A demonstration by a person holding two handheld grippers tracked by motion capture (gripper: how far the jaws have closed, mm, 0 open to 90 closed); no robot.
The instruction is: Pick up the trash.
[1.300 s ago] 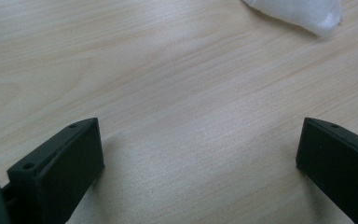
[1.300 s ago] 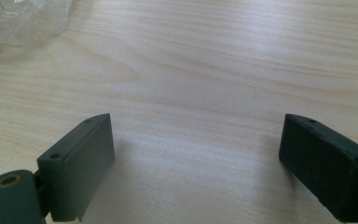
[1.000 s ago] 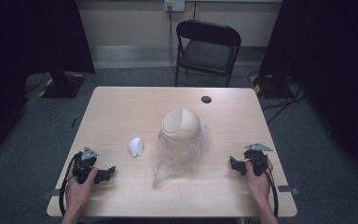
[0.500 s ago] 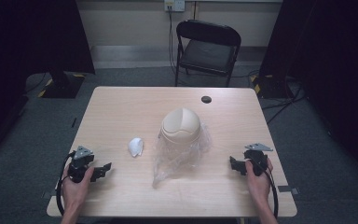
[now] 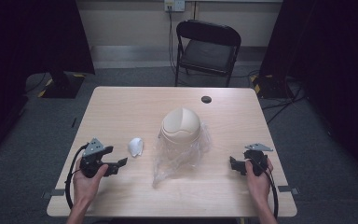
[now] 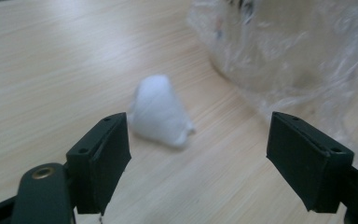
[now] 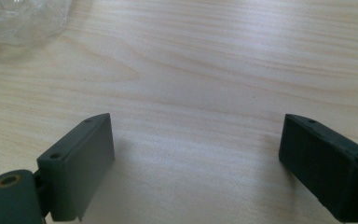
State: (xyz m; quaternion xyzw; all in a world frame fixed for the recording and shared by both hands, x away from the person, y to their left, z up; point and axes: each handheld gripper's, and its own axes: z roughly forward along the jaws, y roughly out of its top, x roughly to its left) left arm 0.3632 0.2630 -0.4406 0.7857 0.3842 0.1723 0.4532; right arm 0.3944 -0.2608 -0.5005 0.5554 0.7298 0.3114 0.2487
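Observation:
A crumpled white wad [image 5: 135, 146] lies on the wooden table [image 5: 121, 112], left of a beige domed bin [image 5: 181, 124] that stands in a clear plastic bag [image 5: 177, 158]. My left gripper [image 5: 121, 162] rests near the front left, open, its jaws pointing toward the white wad [image 6: 159, 112], which lies just ahead of the jaws and apart from them. The plastic bag [image 6: 298, 51] shows at the upper right of the left gripper view. My right gripper [image 5: 233, 164] sits open at the front right, over bare wood, with a corner of the bag [image 7: 23, 18] far ahead.
A small black round cap [image 5: 206, 99] lies near the table's far edge. A black folding chair [image 5: 207, 46] stands behind the table. Dark curtains hang on both sides.
My left gripper has shifted slightly left and toward the front edge, then turned toward the white wad. The right gripper has stayed in place.

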